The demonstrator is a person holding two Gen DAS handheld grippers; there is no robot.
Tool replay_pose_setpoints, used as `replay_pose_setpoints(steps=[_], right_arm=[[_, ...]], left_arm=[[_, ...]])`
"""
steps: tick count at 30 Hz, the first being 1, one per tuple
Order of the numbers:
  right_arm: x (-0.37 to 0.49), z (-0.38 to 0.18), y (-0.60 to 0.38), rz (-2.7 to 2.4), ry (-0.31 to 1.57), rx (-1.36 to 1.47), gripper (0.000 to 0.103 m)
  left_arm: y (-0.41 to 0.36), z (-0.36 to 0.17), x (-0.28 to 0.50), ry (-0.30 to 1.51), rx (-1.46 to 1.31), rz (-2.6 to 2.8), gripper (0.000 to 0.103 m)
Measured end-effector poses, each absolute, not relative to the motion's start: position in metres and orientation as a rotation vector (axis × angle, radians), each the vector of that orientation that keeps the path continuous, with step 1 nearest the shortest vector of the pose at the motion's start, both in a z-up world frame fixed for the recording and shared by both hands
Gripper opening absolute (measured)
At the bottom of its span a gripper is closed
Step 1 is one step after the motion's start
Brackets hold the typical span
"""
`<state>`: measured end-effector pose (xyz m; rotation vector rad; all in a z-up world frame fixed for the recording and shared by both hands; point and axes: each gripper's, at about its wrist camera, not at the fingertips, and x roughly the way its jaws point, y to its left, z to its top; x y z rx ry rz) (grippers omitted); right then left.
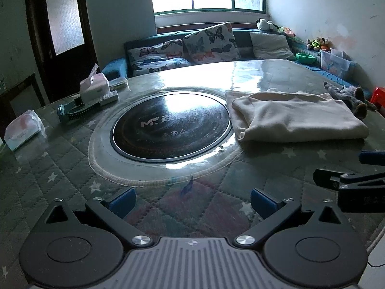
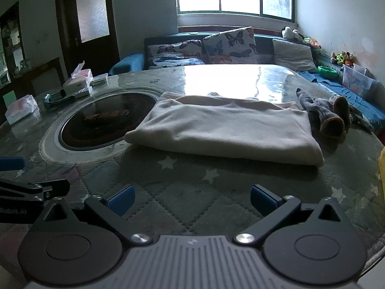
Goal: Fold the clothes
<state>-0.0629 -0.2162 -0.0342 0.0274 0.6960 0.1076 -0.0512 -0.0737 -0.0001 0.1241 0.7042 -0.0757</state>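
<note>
Cream garment (image 2: pixel 223 130) lies on the table (image 2: pixel 182 175) as a flat, squared bundle of layers, its rounded fold edge toward the cameras, right of the round black hob (image 2: pixel 103 122) and overlapping the hob's pale rim. In that respect it lies as the task would leave it; whether further folds are intended cannot be judged. Grey socks (image 2: pixel 329 115) lie loose at the garment's right end, just beside or touching it, not paired or rolled. If they count as clothes, they are what remains.

Left tool (image 1: pixel 192 202): jaws spread wide, nothing between them, held low over the table in front of the hob. Right tool (image 2: pixel 191 201): likewise spread and empty, in front of the garment, well short of it.

The right view shows the bundle's layering and the sock cuffs plainly, and a yellow item (image 2: pixel 382 168) at the frame edge, unidentifiable. The left view shows the hob lettering and the tissue box (image 1: pixel 93 85) more clearly, and part of the right tool at its right margin
</note>
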Motion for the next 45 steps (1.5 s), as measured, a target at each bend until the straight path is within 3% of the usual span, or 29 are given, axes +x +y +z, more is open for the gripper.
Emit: replay_pose_setpoints(steps=[45], right_arm=[[-0.106,-0.016,-0.205,0.111,0.612,0.014,0.103]], left_arm=[[-0.076,0.013,-0.097,0.599,0.141,-0.082,0.103]])
